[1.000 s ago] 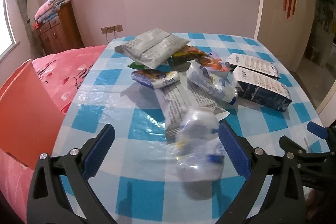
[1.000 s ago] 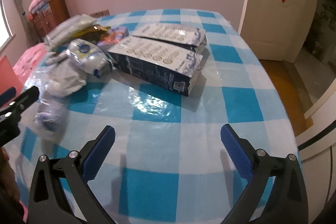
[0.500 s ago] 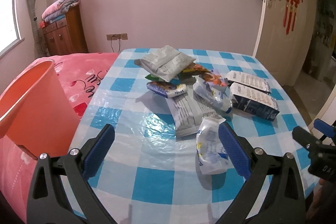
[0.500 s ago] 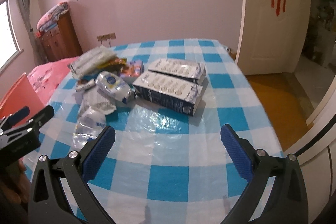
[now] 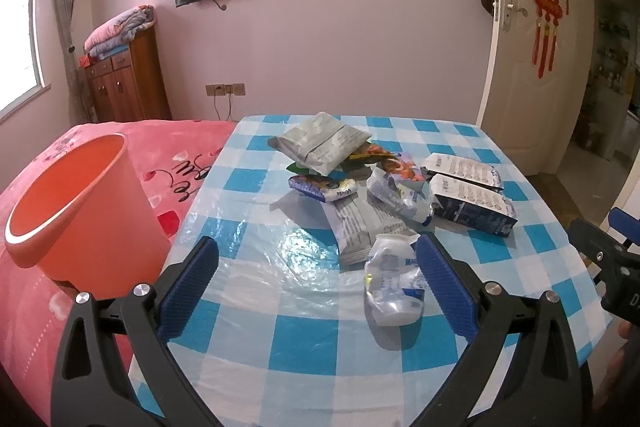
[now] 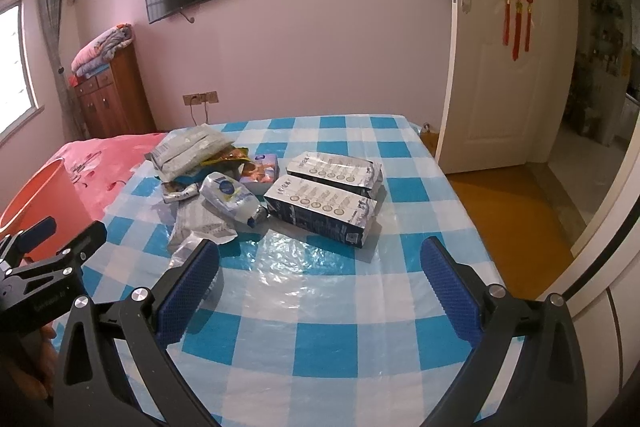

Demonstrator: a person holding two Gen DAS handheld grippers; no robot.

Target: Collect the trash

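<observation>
Both grippers hang over the table's near edge, empty: the left gripper (image 5: 316, 279) with jaws spread wide, the right gripper (image 6: 320, 279) likewise. A crumpled white pouch (image 5: 392, 281) lies nearest, a heap of wrappers (image 5: 340, 163) toward the far edge, two cartons (image 6: 328, 199) beside it. An orange bin (image 5: 76, 211) stands off the table's left edge.

Bare near tablecloth (image 6: 320, 307), trash pile (image 5: 352, 179) blocking centre

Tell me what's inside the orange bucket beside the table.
The orange bucket shows only bare inner wall from the left wrist view. Its bottom is hidden behind the near rim, so trash lying there cannot be ruled out.
</observation>
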